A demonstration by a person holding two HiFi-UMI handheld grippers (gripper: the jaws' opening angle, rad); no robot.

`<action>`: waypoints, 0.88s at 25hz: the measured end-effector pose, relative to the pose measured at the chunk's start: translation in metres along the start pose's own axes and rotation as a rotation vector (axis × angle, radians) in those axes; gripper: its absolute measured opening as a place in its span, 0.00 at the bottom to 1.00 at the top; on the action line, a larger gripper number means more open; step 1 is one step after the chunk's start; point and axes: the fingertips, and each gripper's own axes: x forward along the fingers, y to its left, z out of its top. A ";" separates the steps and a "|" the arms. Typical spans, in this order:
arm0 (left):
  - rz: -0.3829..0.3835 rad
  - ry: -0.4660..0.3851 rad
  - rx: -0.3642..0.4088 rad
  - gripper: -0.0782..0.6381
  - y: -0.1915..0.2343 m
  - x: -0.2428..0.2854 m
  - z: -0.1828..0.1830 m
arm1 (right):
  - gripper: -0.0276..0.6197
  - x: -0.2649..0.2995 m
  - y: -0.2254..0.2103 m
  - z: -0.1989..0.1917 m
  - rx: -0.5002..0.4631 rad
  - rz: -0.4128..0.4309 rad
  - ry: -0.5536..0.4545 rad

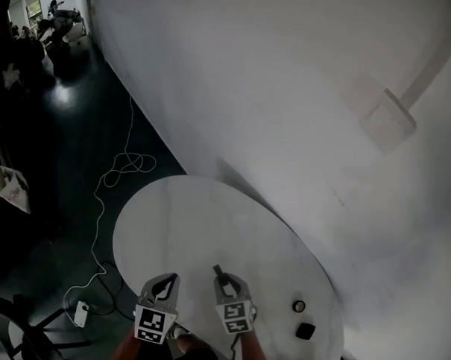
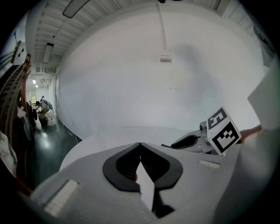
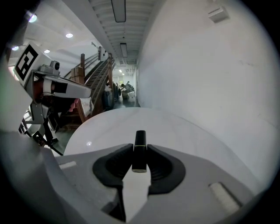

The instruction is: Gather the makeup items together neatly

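The lipstick tube (image 3: 139, 153) you held looked like black plastic with a slight shine and a thin pale band. The pads (image 3: 114, 168) on it were dark, ribbed and matt, like rubber. The shells of your right gripper (image 3: 140, 146) and left gripper (image 2: 140, 145) looked like grey matt plastic. The round table (image 1: 190, 222) was white and smooth, with a faint sheen. The floor (image 1: 66, 108) was dark and glossy, and the wall (image 1: 282, 98) was matt white.

Left tongs (image 2: 140, 146) jaws pressed together, empty. Right tongs (image 3: 140, 154) just beside them, clamped on black tube (image 3: 140, 139). Both pitched down.
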 end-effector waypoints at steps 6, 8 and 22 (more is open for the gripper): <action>0.019 0.049 -0.030 0.12 0.017 0.013 -0.026 | 0.20 0.037 0.011 -0.010 -0.030 0.061 0.042; 0.025 0.065 -0.040 0.12 0.022 0.016 -0.034 | 0.20 0.045 0.013 -0.013 -0.043 0.075 0.053; 0.022 0.109 -0.069 0.12 0.030 0.031 -0.054 | 0.21 0.066 0.013 -0.029 -0.122 0.104 0.122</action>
